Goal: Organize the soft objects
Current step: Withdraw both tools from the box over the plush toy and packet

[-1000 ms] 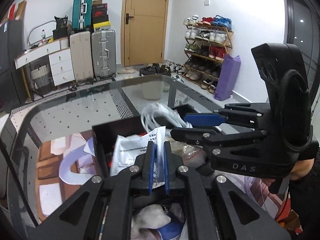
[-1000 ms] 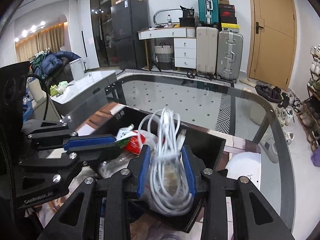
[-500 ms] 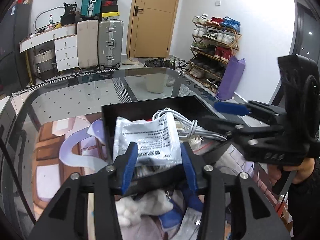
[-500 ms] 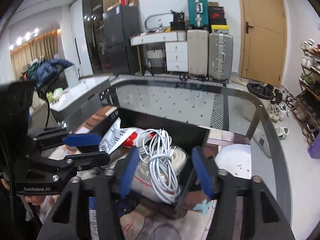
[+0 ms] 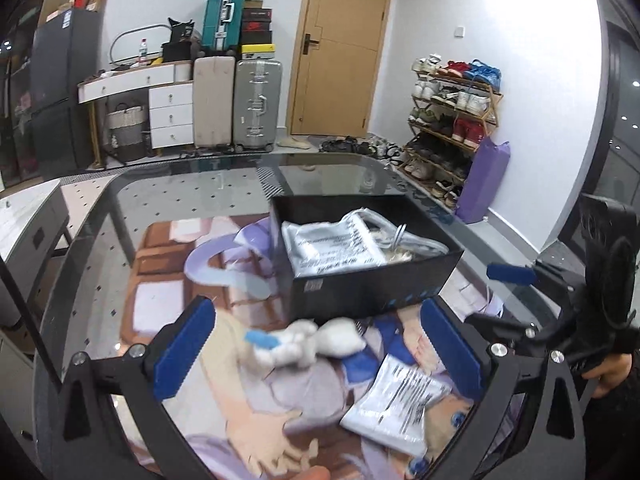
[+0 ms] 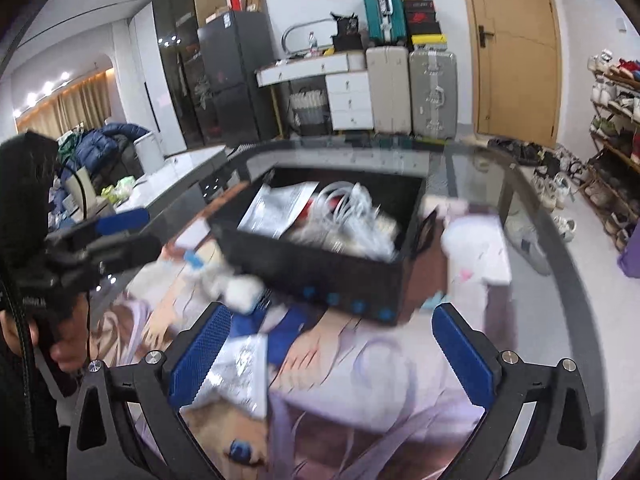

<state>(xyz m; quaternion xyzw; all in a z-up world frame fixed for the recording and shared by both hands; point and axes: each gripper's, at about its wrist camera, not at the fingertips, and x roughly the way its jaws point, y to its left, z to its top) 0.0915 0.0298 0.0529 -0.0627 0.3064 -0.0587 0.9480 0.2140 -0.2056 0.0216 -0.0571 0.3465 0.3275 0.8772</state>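
- Two grippers in view, both with jaws spread wide and nothing between the pads; the jaws of each have just been opening.
- Left gripper (image 5: 316, 350): blue pads far apart, framing the mat in front of the black box (image 5: 372, 292). No contact with any item.
- Right gripper (image 6: 330, 354): same state, pads wide, empty, poised over the printed mat (image 6: 360, 380) just short of the box's near wall.
- Black box sits on the glass table (image 5: 180, 184), partly on the mat. Inside: a white printed pouch (image 5: 332, 246) toward the left side and a coil of white cable (image 6: 352, 204) beside it, both lying loose within the walls.
- Outside the box, on the mat: a white plush toy (image 5: 312, 342) just in front of the near wall, blurred; a second silver-white pouch (image 5: 400, 404) nearer the camera, to the right of the plush.
- In the right wrist view the left gripper appears at the left edge, held by a hand (image 6: 68, 344); in the left wrist view the right gripper shows at the right edge.
- Both views are motion-blurred near the mat; fine print on the pouches is unreadable.
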